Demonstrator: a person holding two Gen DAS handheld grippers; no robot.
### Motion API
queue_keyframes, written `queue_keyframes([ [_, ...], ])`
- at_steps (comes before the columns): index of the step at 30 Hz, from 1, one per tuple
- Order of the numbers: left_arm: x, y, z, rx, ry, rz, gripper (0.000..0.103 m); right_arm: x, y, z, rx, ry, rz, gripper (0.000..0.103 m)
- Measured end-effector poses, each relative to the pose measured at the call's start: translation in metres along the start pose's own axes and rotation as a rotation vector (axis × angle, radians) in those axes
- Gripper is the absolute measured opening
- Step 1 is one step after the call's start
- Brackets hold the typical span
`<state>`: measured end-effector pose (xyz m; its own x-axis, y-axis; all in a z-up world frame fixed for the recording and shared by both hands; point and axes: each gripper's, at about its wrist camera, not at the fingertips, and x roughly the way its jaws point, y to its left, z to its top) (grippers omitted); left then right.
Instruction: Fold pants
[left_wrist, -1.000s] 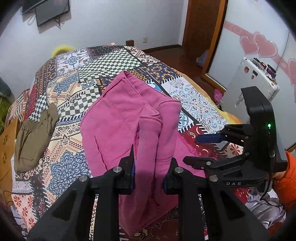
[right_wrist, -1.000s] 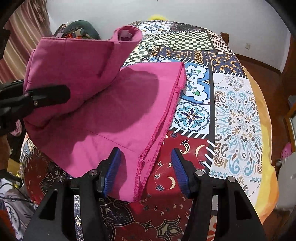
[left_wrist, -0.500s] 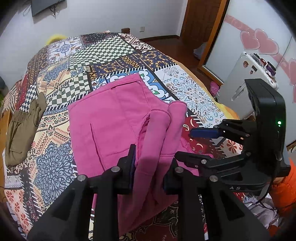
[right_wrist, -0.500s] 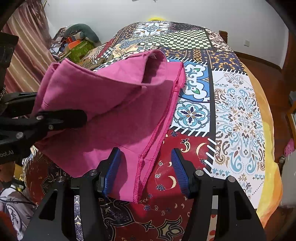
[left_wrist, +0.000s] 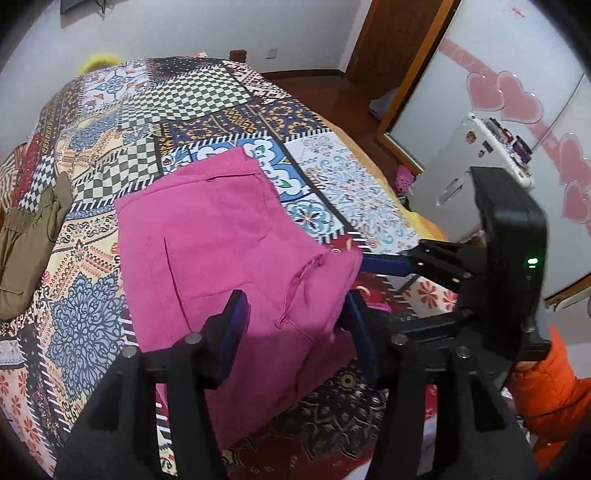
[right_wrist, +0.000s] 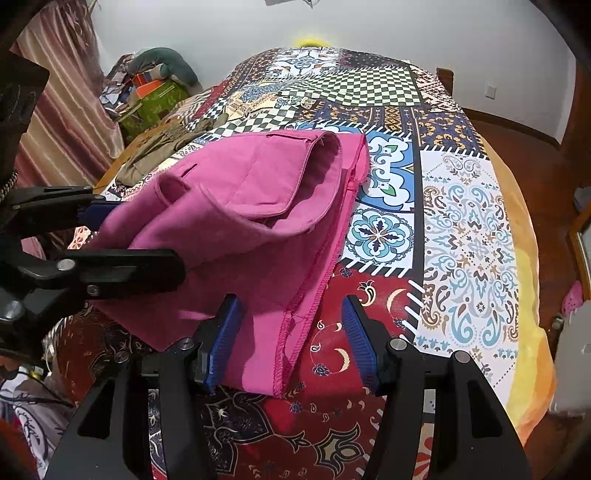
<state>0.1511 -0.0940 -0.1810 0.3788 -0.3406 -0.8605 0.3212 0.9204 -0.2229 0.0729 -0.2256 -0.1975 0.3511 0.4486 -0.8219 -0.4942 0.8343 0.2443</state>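
The pink pants (left_wrist: 221, 240) lie folded on the patchwork bedspread (left_wrist: 184, 96). My left gripper (left_wrist: 295, 325) hovers over their near edge. Its jaws are opening, and the folded-over cloth sags loose between them with neither pad pressing it. In the right wrist view this upper layer (right_wrist: 240, 206) bulges over the lower one, and the left gripper's fingers (right_wrist: 122, 269) straddle its left end. My right gripper (right_wrist: 291, 336) stands open over the stitched hem at the pants' near right corner. The hem lies between its fingers, ungripped. Its blue pad (left_wrist: 384, 264) shows beside the pants.
An olive garment (left_wrist: 26, 251) lies on the bed's left side. A white cabinet (left_wrist: 472, 162) and a wooden door (left_wrist: 388, 48) stand right of the bed. A pile of bags and clothes (right_wrist: 155, 88) sits by a striped curtain (right_wrist: 62, 122). An orange sleeve (left_wrist: 546, 387) is near.
The left gripper brought the lifted pink layer down onto the rest of the pants, then parted its jaws and let the cloth go. The right gripper stayed where it was.
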Motion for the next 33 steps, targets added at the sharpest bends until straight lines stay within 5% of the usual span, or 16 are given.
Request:
queue_keyframes([
  [6, -0.015, 0.001, 0.000, -0.016, -0.031, -0.004, 0.057, -0.003, -0.001, -0.001, 0.002, -0.001, -0.011, 0.054],
  [19, -0.035, 0.080, -0.006, -0.094, -0.083, 0.227, 0.057, -0.027, -0.006, 0.001, -0.001, -0.039, -0.062, 0.054],
  [33, -0.006, 0.096, -0.040, -0.125, -0.033, 0.210, 0.057, -0.049, 0.013, 0.017, -0.021, -0.107, -0.075, 0.054],
])
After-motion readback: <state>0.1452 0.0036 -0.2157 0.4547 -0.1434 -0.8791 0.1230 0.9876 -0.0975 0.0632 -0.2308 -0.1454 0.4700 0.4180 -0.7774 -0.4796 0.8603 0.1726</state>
